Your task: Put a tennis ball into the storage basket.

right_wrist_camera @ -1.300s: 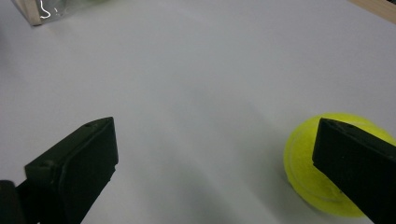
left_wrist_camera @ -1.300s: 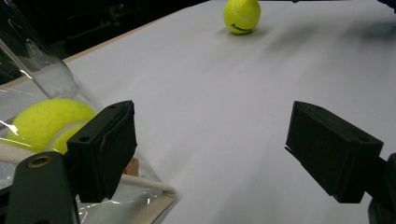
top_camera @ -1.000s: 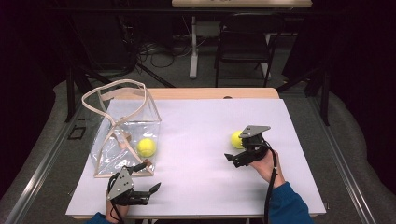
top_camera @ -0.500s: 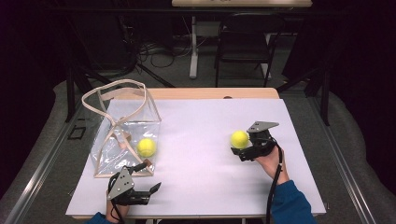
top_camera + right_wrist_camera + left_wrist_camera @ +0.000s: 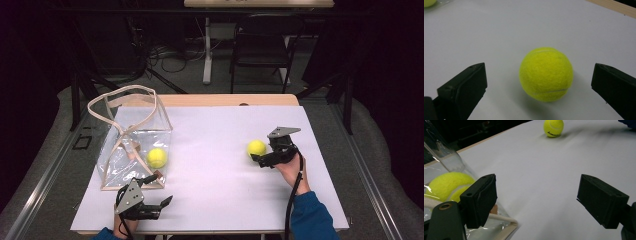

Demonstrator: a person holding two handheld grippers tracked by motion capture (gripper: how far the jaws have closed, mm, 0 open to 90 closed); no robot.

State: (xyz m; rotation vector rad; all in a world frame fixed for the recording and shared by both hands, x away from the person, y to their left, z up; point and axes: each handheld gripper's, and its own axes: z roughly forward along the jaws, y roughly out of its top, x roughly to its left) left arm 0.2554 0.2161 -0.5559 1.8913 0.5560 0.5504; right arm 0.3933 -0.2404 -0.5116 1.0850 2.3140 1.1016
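Lined up wide-open right gripper [image 5: 256, 159] on ball [image 5: 546, 74] sitting loose on table [image 5: 215, 165] between jaws, best pushed on till centred before squeezing; left gripper [image 5: 159, 190] open too, idle by bag [image 5: 125, 150].

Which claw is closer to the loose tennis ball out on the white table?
Right. The right claw sits just beside the loose tennis ball, jaws open toward it without touching. The left claw is far across the table, by the clear bag.

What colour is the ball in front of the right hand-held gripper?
Yellow-green tennis ball with a pale seam, clearest in the right gripper view.
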